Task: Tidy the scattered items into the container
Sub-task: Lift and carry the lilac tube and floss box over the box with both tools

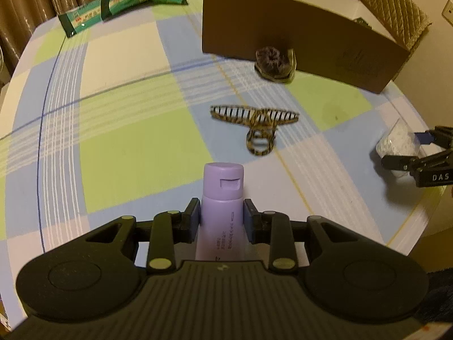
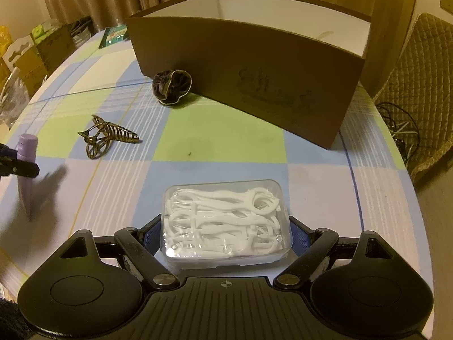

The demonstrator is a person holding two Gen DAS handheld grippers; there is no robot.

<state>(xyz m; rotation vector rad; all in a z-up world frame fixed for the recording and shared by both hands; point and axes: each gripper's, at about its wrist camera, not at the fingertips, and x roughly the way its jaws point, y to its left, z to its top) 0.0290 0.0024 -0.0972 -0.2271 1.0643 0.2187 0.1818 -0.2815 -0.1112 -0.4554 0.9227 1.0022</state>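
My left gripper [image 1: 222,212] is shut on a purple tube [image 1: 222,195], cap pointing away, held just above the checked tablecloth; it also shows in the right wrist view [image 2: 27,153]. My right gripper [image 2: 226,226] is shut on a clear box of white floss picks [image 2: 225,218], also visible at the right edge of the left wrist view [image 1: 396,141]. The open brown cardboard box [image 2: 254,65] stands at the far side of the table. A tortoiseshell hair claw [image 1: 254,121] lies mid-table. A dark scrunchie [image 1: 273,62] lies against the box's front wall.
Two green snack packets [image 1: 119,8] lie at the far left of the table. A quilted chair [image 2: 424,85] with cables stands to the right of the box. Boxes and bags crowd the floor beyond the table's left edge [image 2: 34,53].
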